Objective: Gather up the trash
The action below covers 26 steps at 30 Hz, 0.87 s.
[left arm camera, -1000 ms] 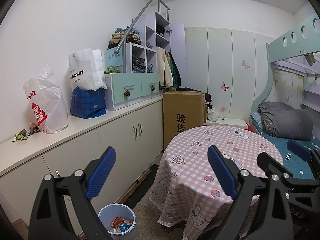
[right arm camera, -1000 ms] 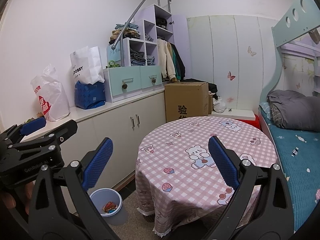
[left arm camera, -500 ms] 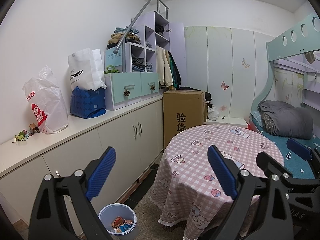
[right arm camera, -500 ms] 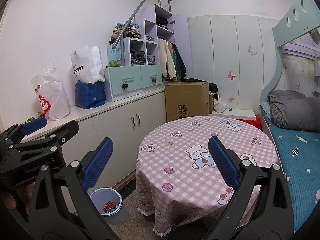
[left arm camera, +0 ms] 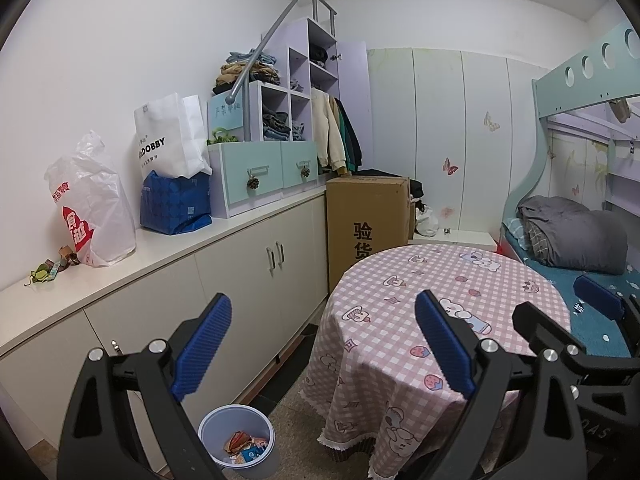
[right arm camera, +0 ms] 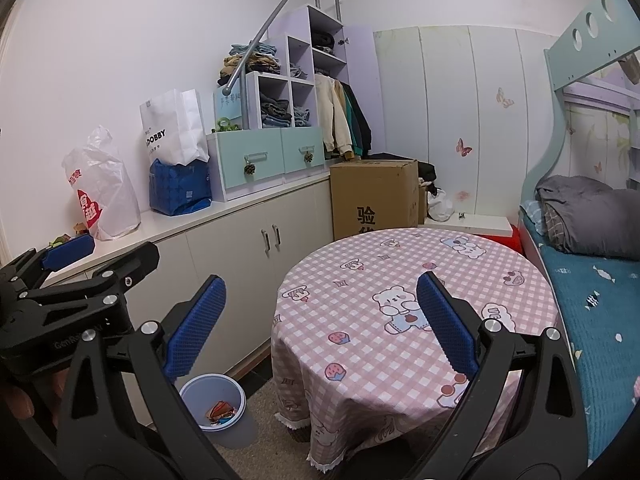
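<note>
Only the left wrist view showed the scraps (left arm camera: 47,270) at 9 o'clock on the counter (left arm camera: 168,246); the right wrist view showed a fingertip (right arm camera: 18,402) at its left edge. The waste bin (left arm camera: 239,440) stood upright at 6 o'clock, mouth up, holding wrappers (left arm camera: 245,446). The left gripper (left arm camera: 322,346) and right gripper (right arm camera: 320,326) hung with jaws apart, empty, beside the checked table (right arm camera: 412,280).

Tablecloth (right arm camera: 400,280): pink-and-white check, cartoon bears and strawberries. Bin (left arm camera: 216,426), lower left: pale blue-grey; wrappers (left arm camera: 244,446) inside orange, red, blue. Gripper pads (left arm camera: 202,348): blue, diamond-textured, on black frames. Counter bag (left arm camera: 176,204): dark blue, patterned. Drawers (right arm camera: 264,158): mint green. Bedsheet (right arm camera: 596,320), right edge: teal.
</note>
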Tool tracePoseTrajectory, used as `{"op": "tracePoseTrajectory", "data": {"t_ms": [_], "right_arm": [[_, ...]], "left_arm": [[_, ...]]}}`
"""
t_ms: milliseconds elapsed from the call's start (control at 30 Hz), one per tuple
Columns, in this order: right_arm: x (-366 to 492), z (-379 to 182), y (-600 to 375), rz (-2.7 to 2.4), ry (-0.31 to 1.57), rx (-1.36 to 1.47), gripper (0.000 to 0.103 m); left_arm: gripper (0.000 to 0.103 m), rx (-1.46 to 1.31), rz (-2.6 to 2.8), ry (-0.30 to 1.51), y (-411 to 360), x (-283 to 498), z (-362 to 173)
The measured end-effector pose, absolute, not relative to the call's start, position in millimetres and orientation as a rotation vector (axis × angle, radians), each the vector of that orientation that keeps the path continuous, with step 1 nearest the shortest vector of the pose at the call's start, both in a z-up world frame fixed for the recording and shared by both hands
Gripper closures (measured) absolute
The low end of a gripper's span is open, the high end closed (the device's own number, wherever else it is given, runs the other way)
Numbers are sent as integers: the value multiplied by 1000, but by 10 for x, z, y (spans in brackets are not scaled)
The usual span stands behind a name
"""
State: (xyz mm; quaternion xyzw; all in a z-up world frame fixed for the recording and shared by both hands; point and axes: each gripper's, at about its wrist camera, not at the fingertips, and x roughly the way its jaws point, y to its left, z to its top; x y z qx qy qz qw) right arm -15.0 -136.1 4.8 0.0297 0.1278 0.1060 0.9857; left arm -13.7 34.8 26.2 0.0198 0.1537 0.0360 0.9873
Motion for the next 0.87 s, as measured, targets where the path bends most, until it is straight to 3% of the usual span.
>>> {"op": "tracePoseTrajectory", "data": {"t_ms": [867], "right_arm": [[557,-282,-1580,225,362,116,9]], "left_arm": [[12,98,88,437,190,619,-53]]}}
